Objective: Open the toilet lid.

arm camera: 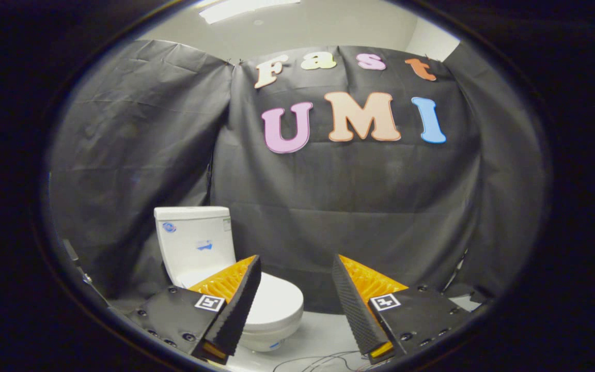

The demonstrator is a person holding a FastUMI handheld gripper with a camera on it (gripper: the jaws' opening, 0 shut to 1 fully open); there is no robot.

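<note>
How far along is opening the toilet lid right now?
Nothing is done yet: the toilet lid lies flat and closed on the bowl. The hand-held gripper is open, holding nothing, with the toilet beyond its fingers. Left: approach, catch the lid's front edge and lift.

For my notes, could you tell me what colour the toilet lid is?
White, like the tank; the toilet lid shows best in the gripper view, beyond the open gripper.
</note>
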